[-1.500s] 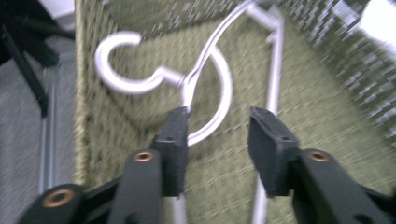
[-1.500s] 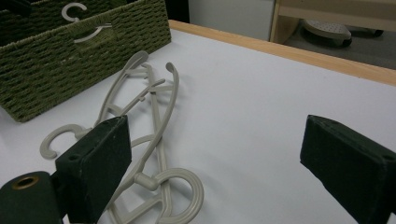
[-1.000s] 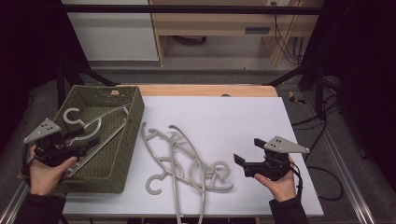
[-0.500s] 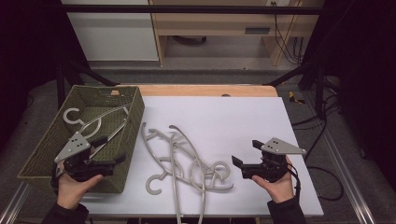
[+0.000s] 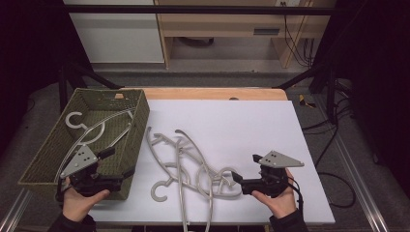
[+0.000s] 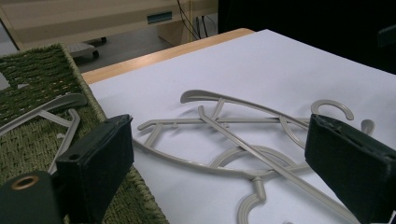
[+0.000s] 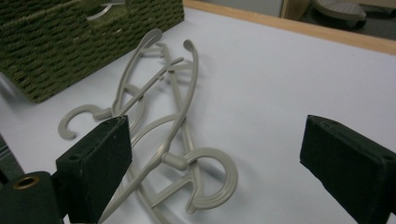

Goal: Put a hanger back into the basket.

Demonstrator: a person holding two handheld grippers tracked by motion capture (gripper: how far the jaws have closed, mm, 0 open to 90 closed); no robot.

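A tangle of pale grey plastic clothes hangers [image 5: 193, 166] lies on the white counter [image 5: 251, 125] near its front edge, just right of the green woven basket [image 5: 53, 150] at the left edge. The left gripper [image 5: 123, 174] hovers over the basket's near right corner, its jaws having just opened wide, nothing between them. The right gripper [image 5: 236, 178] points at the tangle's right end, jaws wide and empty.
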